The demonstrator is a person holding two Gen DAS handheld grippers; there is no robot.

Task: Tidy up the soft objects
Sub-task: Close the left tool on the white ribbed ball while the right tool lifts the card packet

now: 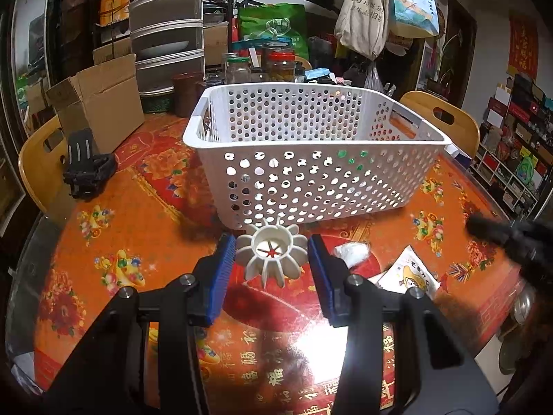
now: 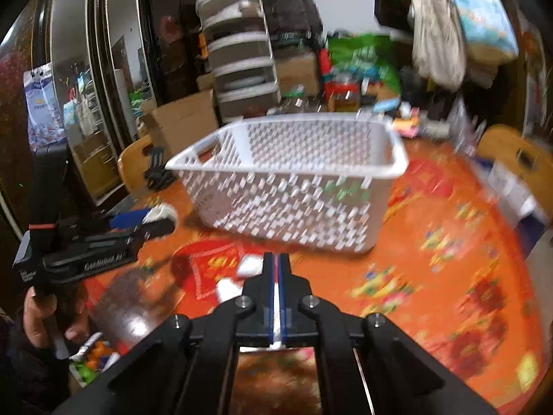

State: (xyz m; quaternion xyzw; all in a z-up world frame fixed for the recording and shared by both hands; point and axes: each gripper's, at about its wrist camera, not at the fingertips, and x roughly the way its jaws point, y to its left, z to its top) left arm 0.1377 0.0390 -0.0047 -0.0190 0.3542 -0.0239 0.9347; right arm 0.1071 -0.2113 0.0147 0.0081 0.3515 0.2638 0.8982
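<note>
A white perforated basket [image 1: 311, 173] stands on the orange patterned table; it also shows in the right wrist view [image 2: 293, 186]. My left gripper [image 1: 272, 254] has its blue pads against both sides of a cream ribbed, flower-shaped soft object [image 1: 271, 252] and holds it just in front of the basket. A crumpled white piece [image 1: 350, 252] and a flat printed packet [image 1: 408, 275] lie right of it. My right gripper [image 2: 275, 266] is shut, with a thin white strip showing between its pads. The left gripper [image 2: 138, 224] shows from the side in the right wrist view.
A cardboard box [image 1: 100, 103], a black clamp-like item [image 1: 86, 169], jars [image 1: 276, 64] and stacked drawers [image 1: 166, 27] stand behind and left of the basket. Wooden chairs [image 1: 446, 117] ring the table. The right wrist view is motion-blurred.
</note>
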